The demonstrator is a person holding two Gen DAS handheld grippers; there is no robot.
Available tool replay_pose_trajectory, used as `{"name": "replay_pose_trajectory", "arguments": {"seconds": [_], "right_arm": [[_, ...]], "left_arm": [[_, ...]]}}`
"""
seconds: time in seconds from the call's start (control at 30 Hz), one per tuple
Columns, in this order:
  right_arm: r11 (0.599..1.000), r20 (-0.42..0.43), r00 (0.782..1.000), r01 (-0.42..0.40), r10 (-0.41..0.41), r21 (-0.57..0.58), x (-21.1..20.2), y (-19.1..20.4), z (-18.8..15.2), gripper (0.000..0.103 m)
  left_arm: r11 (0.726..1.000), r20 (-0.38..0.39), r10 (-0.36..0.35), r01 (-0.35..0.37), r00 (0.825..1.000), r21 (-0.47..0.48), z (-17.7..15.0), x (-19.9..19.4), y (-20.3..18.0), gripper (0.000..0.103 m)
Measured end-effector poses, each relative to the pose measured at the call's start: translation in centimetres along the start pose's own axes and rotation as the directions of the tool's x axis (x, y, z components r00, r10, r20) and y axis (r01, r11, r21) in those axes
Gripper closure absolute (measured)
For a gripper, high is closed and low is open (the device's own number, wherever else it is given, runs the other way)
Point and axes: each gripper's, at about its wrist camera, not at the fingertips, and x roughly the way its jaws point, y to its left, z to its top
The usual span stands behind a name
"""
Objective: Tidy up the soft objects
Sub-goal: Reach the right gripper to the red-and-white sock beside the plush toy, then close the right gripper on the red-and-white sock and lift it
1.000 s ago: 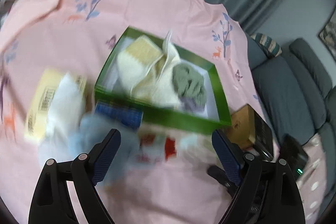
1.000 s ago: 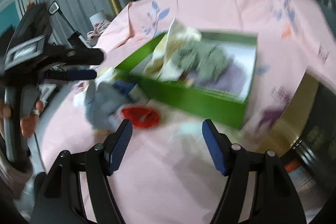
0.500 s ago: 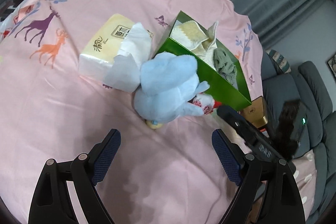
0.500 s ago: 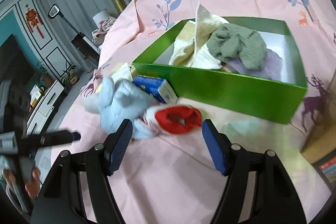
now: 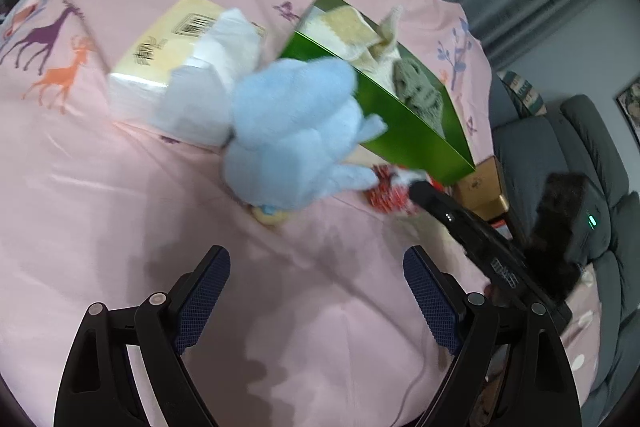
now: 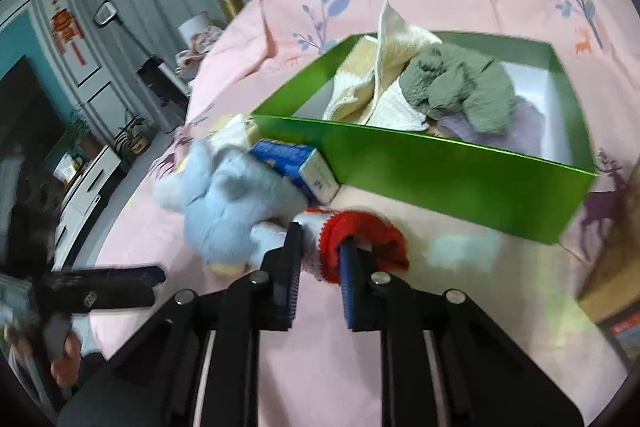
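Since the earlier frames, the right gripper (image 6: 318, 259) has been brought up to the red-and-white knitted item (image 6: 360, 241) and narrowed from a wide stance; its jaws are closing, with the item's white part and red edge between the pads. The left gripper (image 5: 316, 301) has been lowered toward the pink printed cloth (image 5: 120, 187) and is held wide, nothing between its fingers.

Landmark: green box (image 6: 440, 171), open-topped, on the cloth.
- Inside the box: a cream and yellow knitted cloth (image 6: 384, 75), a grey-green plush piece (image 6: 460, 87) and a pale lilac fabric (image 6: 528, 127) (partly covered by the plush piece).
- Against the box's near wall: a blue and white carton (image 6: 300, 163).
- Just beside that carton, before the box: a light blue plush toy (image 6: 232, 203), touching the red-and-white knitted item.
- Beyond the toy, beside the box's end: a yellow tissue pack (image 5: 168, 67), white tissue standing out.
- At the box's far corner: a gold-brown box (image 5: 480, 187).
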Motion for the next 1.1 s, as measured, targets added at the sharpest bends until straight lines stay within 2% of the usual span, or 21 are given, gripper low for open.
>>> {"name": "replay_pose_trajectory", "arguments": {"seconds": [0.17,0.27,0.4,0.47,0.6,0.7,0.83,0.9,0.93,0.97,1.03,1.1], "right_arm": [[0.995,-0.009,0.995,-0.096,0.096,-0.017,-4.2,0.1,-3.9,0.087],[0.995,-0.056,0.993,-0.104,0.103,-0.009,-5.2,-0.2,-6.5,0.081],[1.000,-0.085,0.996,-0.029,0.029,0.007,-6.2,-1.0,-8.4,0.059],[1.000,-0.082,0.997,-0.006,0.008,0.022,-6.8,-1.5,-8.9,0.052],[1.000,-0.073,0.997,0.024,-0.023,0.016,-7.4,-1.7,-9.4,0.050],[1.000,-0.075,0.997,-0.018,0.020,0.016,-7.1,-1.1,-9.8,0.049],[1.000,-0.088,0.996,-0.006,0.005,-0.018,-6.0,-0.2,-10.1,0.049],[1.000,-0.100,0.995,0.004,-0.006,-0.024,-5.4,-0.1,-10.2,0.050],[1.000,-0.108,0.994,0.002,-0.005,-0.029,-5.1,-0.1,-10.3,0.051],[0.999,-0.109,0.994,-0.001,-0.003,-0.036,-5.0,0.0,-10.4,0.053],[0.999,-0.110,0.994,-0.004,-0.002,-0.052,-4.8,0.2,-10.6,0.059],[0.998,-0.108,0.994,-0.012,0.005,-0.062,-4.8,0.4,-10.7,0.065]], "left_arm": [[0.999,-0.068,-0.041,0.043,0.997,0.033,-1.0,1.8,-1.9,0.014],[0.997,-0.119,-0.044,0.051,0.992,0.056,-1.8,3.3,-3.1,0.014],[0.993,-0.162,-0.031,0.048,0.986,0.106,-2.9,4.9,-5.1,0.014],[0.990,-0.168,-0.015,0.038,0.986,0.135,-3.1,5.3,-6.0,0.014],[0.980,-0.165,0.013,0.020,0.986,0.197,-3.4,5.8,-7.8,0.014],[0.970,-0.165,0.035,0.007,0.986,0.244,-3.5,6.3,-8.7,0.014],[0.964,-0.186,0.045,0.006,0.982,0.266,-4.0,6.9,-9.0,0.015],[0.959,-0.188,0.042,0.013,0.981,0.284,-4.3,6.9,-9.2,0.032],[0.958,-0.196,0.038,0.020,0.980,0.285,-4.5,6.9,-9.3,0.036],[0.959,-0.207,0.033,0.028,0.978,0.283,-4.6,7.0,-9.2,0.045],[0.960,-0.222,0.023,0.040,0.975,0.276,-4.8,7.2,-9.2,0.049],[0.959,-0.231,0.010,0.056,0.973,0.276,-4.9,7.3,-9.3,0.059]]}}
